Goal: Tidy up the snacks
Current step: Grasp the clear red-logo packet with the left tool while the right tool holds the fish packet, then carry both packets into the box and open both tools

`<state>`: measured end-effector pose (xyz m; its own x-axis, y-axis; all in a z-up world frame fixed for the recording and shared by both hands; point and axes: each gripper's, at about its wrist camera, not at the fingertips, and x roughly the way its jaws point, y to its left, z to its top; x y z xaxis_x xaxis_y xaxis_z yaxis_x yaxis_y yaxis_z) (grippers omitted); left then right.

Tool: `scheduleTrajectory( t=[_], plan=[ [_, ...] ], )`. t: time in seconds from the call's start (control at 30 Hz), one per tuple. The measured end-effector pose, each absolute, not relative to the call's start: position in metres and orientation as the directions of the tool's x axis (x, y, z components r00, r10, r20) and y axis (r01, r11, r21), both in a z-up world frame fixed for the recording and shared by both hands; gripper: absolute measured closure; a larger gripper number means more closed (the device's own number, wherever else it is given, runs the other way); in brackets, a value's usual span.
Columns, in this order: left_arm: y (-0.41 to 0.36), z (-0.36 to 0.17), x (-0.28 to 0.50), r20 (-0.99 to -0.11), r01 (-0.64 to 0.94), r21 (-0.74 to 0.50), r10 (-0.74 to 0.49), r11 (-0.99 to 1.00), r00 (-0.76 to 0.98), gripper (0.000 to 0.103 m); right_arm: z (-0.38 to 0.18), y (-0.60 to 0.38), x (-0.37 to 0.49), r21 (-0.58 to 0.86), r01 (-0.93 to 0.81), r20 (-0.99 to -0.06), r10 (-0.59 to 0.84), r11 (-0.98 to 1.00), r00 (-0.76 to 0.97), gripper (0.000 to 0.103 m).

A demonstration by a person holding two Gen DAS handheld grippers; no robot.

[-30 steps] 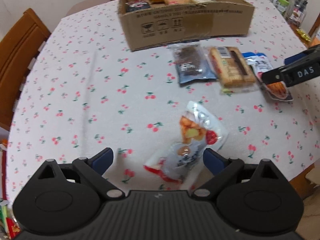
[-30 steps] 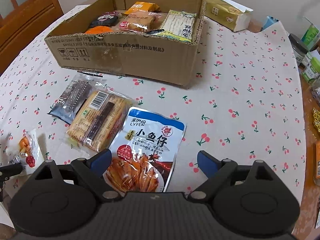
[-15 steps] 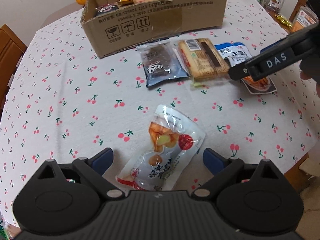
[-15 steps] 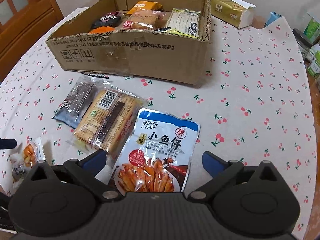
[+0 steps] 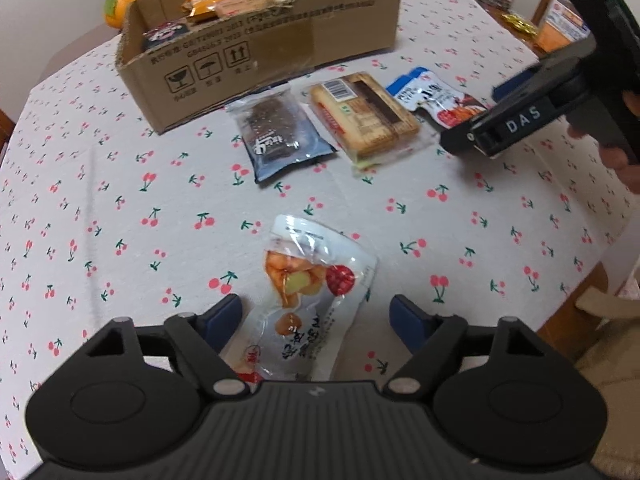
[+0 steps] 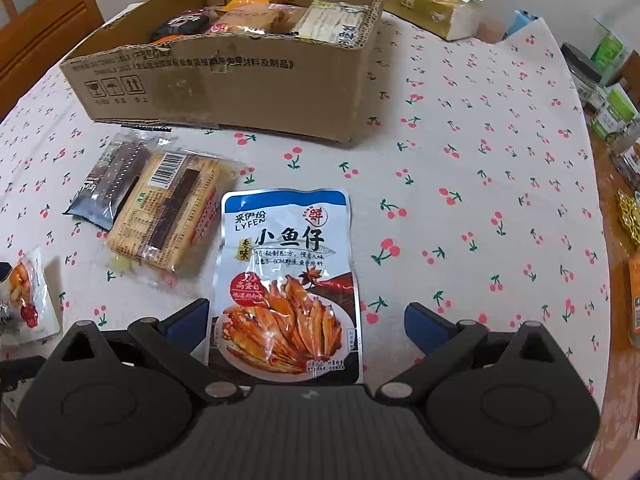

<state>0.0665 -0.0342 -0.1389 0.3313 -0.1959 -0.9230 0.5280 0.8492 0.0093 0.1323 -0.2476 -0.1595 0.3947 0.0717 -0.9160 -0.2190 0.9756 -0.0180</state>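
The blue-topped fish packet (image 6: 286,276) reads "LYFEN" and lies flat on the cherry-print bench (image 6: 480,184) between the wide-open, non-touching pads of the right claw (image 6: 306,322), which angles steeply down and bears "DAS" on its side in the left view. The left claw (image 5: 316,322), also tilted down, has just been narrowing around the clear fruit-candy pouch (image 5: 310,300) (pads not yet pressing it). The cardboard box (image 6: 224,80), printed with handling symbols, holds several wrapped snacks; a dark bar packet (image 5: 276,136) and a barcoded biscuit pack (image 5: 364,116) lie before it.
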Motion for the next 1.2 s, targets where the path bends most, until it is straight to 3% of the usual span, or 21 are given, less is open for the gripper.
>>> scheduleTrajectory(
  t=[0.27, 0.5, 0.6, 0.73, 0.8, 0.9, 1.03, 1.2],
  plan=[
    [-0.037, -0.138, 0.066, -0.928, 0.581, -0.007, -0.222, 0.814, 0.3, 0.024, -0.162, -0.248, 0.144, -0.017, -0.241, -0.907, 0.086, 0.97, 0.412, 0.0],
    [-0.025, -0.134, 0.062, -0.926, 0.577, -0.004, -0.22, 0.817, 0.306, 0.038, -0.163, -0.249, 0.145, -0.017, -0.239, -0.9, 0.09, 0.971, 0.427, 0.0],
    [-0.025, -0.135, 0.06, -0.92, 0.554, -0.007, -0.222, 0.833, 0.323, 0.039, -0.163, -0.249, 0.146, -0.017, -0.223, -0.894, 0.085, 0.975, 0.44, 0.0],
    [-0.029, -0.134, 0.058, -0.911, 0.539, -0.009, -0.229, 0.842, 0.343, 0.055, -0.164, -0.243, 0.149, -0.022, -0.22, -0.891, 0.08, 0.975, 0.448, 0.0],
    [-0.03, -0.134, 0.058, -0.909, 0.54, -0.008, -0.231, 0.841, 0.346, 0.054, -0.163, -0.241, 0.148, -0.025, -0.228, -0.89, 0.083, 0.973, 0.449, 0.0],
    [-0.029, -0.134, 0.058, -0.908, 0.537, -0.012, -0.234, 0.844, 0.348, 0.055, -0.161, -0.24, 0.144, -0.019, -0.243, -0.884, 0.098, 0.97, 0.456, 0.007],
    [-0.029, -0.134, 0.061, -0.909, 0.535, -0.021, -0.239, 0.845, 0.342, 0.058, -0.155, -0.235, 0.139, -0.018, -0.277, -0.881, 0.116, 0.961, 0.46, 0.024],
    [-0.029, -0.133, 0.067, -0.913, 0.538, -0.032, -0.244, 0.842, 0.328, 0.061, -0.15, -0.236, 0.135, -0.028, -0.272, -0.878, 0.107, 0.962, 0.467, 0.026]
  ],
)
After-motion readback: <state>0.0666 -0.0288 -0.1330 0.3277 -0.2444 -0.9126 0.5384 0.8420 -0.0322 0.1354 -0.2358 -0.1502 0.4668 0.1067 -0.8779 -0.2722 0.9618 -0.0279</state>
